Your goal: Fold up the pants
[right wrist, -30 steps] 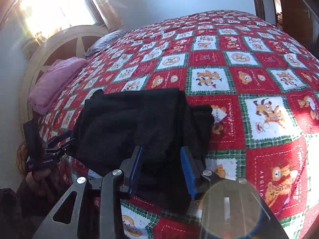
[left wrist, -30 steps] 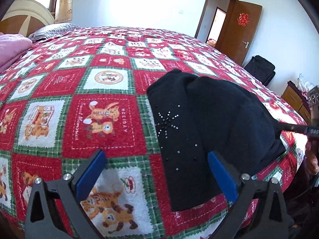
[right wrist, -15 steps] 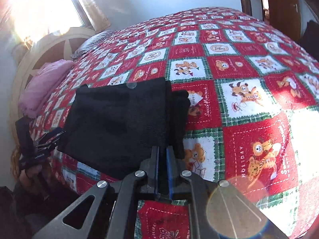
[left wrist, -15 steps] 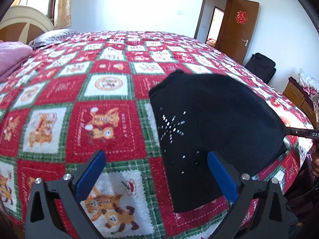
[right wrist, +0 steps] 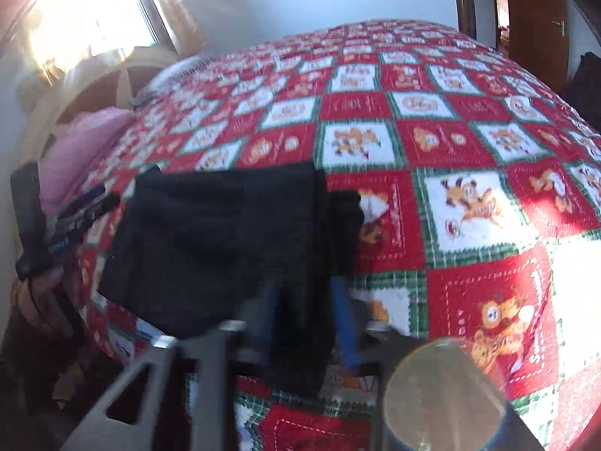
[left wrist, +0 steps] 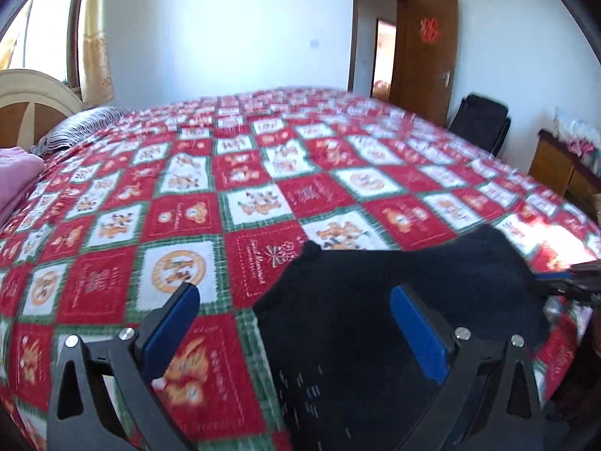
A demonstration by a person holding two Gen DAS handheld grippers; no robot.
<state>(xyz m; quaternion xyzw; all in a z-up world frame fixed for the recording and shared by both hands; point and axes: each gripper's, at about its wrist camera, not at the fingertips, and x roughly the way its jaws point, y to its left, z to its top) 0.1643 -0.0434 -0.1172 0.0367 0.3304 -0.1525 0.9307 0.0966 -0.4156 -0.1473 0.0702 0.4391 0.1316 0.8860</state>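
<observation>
Up and back comes the left tool, so the pants now sit lower in its view than a moment ago, and more of the bed shows beyond them. Its jaws stand wide apart with nothing gripped: one blue pad over the quilt, the other over black cloth.

Over on the right, the right tool has just been easing its jaws open from a tight pinch. They are only narrowly apart, and a thick fold of the pants fills the gap. Blur softens it, but the pads look pressed to the cloth on both sides.

So where are the pants? Folded into a dark, roughly rectangular bundle at the near edge of the bed, with the near hem draping over the side. The long axis runs along that edge, from the left tool's side across to the right tool's side. From the right wrist, a narrower under-layer pokes out at the right end. From the left wrist, one corner peaks up toward the middle of the bed, and a scatter of small studs marks the nearest part, streaked by motion.

A pink blanket lies well away by the headboard.
</observation>
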